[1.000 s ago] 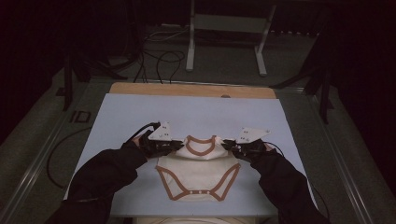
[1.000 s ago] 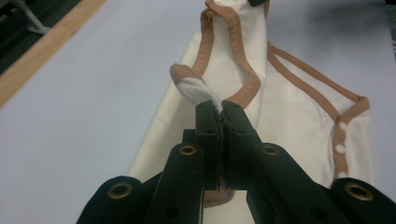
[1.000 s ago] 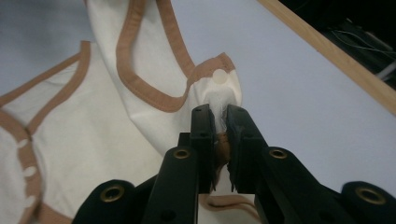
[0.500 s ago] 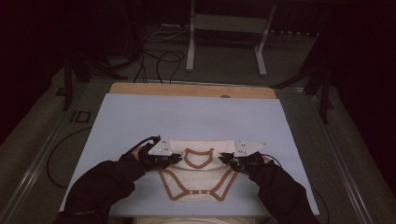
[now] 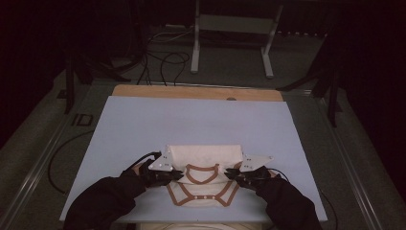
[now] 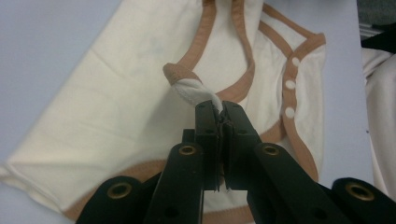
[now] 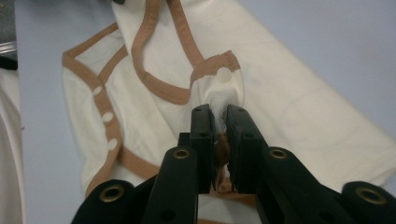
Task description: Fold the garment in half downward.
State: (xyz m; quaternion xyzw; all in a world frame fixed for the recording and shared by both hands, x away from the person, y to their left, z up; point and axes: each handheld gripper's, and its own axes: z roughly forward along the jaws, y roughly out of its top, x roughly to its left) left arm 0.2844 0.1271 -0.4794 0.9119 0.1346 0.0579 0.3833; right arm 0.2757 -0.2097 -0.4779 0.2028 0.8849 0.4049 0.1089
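The baby bodysuit (image 5: 203, 179) lies flat on the blue table cover (image 5: 143, 124), near the person's edge, partly folded over on itself. It is cream cloth with brown trim. It looks soft, thin and light, so it will flop and bend where nothing holds it. The trimmed corners are the best spots to hold, since the trim is thicker.

The left gripper (image 6: 219, 114) is clamped tight on a bunched white corner. The right gripper (image 7: 219, 114) is clamped on a corner with a snap button.

The high view shows both grippers, one at each side of the bodysuit, and the whole table. The gripper views show the pinched cloth and the row of snaps (image 6: 289, 86) up close. From above, the pinch is probably too dark to see.
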